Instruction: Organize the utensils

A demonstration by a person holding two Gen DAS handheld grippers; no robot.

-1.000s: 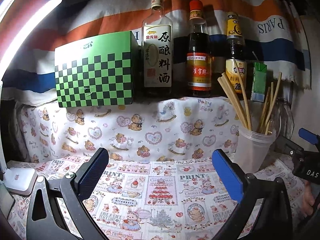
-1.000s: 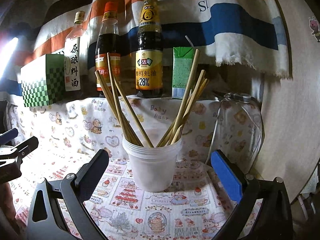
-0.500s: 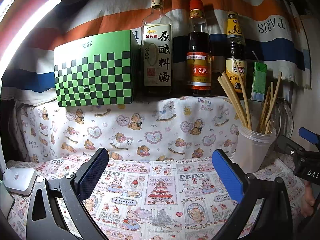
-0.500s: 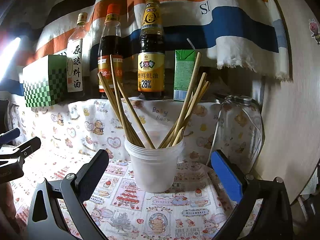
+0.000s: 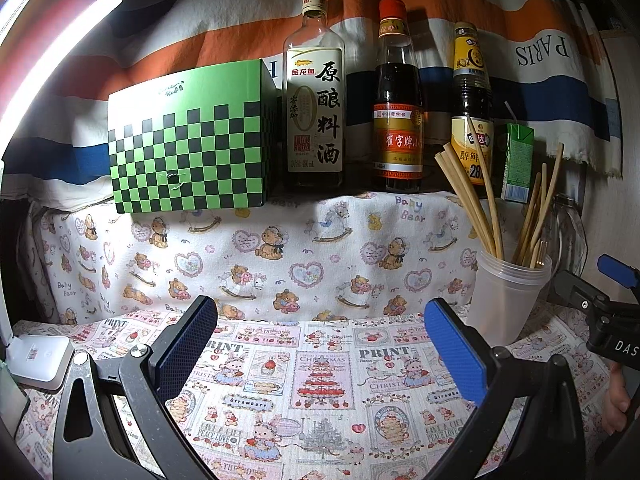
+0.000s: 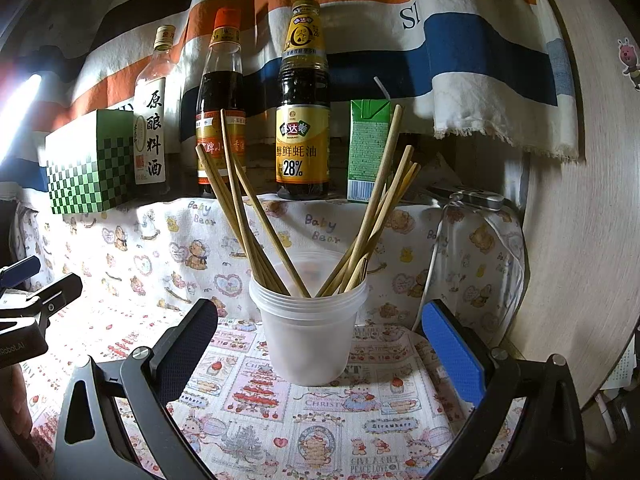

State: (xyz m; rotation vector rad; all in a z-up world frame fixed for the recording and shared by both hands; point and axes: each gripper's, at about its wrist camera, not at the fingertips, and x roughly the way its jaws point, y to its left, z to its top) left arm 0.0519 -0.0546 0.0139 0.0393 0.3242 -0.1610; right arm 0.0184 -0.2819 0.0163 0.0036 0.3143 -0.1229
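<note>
Translucent plastic, a stack of nested cups (image 6: 310,336), stands upright on the printed tablecloth (image 6: 280,432) straight ahead of my right gripper (image 6: 320,348), whose blue-padded fingers (image 6: 450,350) are spread wide with nothing between them, one on each side of the cup but not touching it. Wooden chopsticks (image 6: 244,216) stand inside, fanned into two bunches that lean left and right. My left gripper (image 5: 320,352) is likewise spread and empty, hovering over bare cloth, with the cup well off to its right. Behind, on a raised ledge draped in a bear-print cloth (image 5: 280,248), sit a green checkered box (image 5: 192,152), a cooking wine bottle (image 5: 314,100), a dark bottle with an orange cap (image 5: 398,120), an oyster sauce bottle (image 6: 304,120) and a green drink carton (image 6: 368,148). A striped cloth (image 6: 460,40) hangs behind them.
</note>
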